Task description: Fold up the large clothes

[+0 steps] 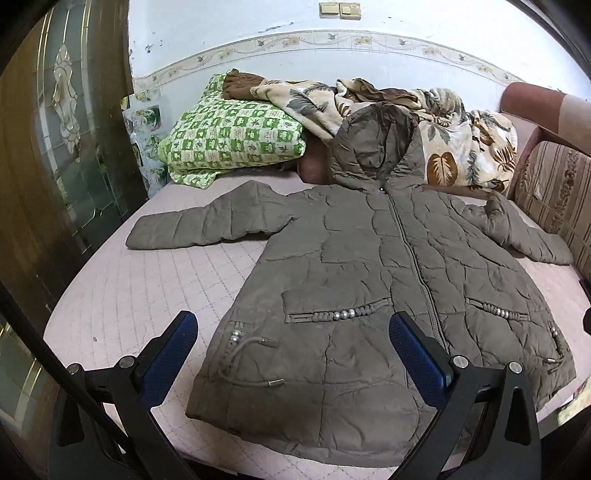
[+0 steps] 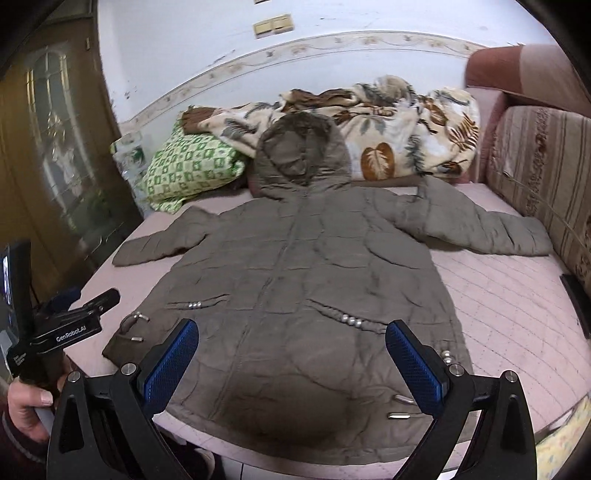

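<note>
You have one coat point(image 1: 369, 280), one green checked pillow point(image 1: 232, 144), one leaf-print blanket point(image 1: 461, 147), one bed point(image 1: 147, 288) and two wall switches point(image 1: 340, 10).

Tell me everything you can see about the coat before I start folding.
The coat is a grey-brown quilted, padded one, lying flat, front up and zipped, on the pink bed cover. Both sleeves are spread sideways; its hood rests against the leaf-print blanket. Braided pocket trims carry silver beads, and drawcords with metal tips hang near the hem. Neither hand-held gripper touches it.
</note>
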### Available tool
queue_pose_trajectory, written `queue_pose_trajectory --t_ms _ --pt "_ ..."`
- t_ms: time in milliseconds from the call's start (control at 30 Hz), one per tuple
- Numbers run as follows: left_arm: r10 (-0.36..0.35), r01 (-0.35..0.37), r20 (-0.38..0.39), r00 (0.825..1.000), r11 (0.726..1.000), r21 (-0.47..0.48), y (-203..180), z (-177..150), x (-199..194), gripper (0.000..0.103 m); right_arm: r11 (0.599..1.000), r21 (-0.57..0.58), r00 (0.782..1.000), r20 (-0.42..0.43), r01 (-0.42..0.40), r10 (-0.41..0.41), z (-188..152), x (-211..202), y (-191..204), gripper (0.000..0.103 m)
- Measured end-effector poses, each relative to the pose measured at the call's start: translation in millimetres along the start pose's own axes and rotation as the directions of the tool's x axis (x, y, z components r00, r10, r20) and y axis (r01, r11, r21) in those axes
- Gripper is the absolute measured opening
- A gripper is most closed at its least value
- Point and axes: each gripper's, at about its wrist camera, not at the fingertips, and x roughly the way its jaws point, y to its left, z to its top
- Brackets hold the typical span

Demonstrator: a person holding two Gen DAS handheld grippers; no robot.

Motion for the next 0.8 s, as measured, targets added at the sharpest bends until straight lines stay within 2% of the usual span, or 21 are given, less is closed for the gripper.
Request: queue_pose_trajectory --t_ms 267,533,800 --pt "0.010 -0.010 0.020 1.000 1.000 0.016 -2 3 -1 0.103 1.000 -0.007 1.000 -0.021 -0.011 0.011 -4 5 6 0.103" --pt "-0.003 0.002 0.021 1.000 0.998 0.067 -17 11 10 0.103 0.999 0.034 0.999 -0.039 -0.006 0.008 1 9 -18 0.103" --pt "-0.033 0.030 0.032 0.999 0.995 0.096 -39 37 38 0.103 0.996 0.080 0.998 -0.057 0.035 -0.030 20 30 -55 0.103"
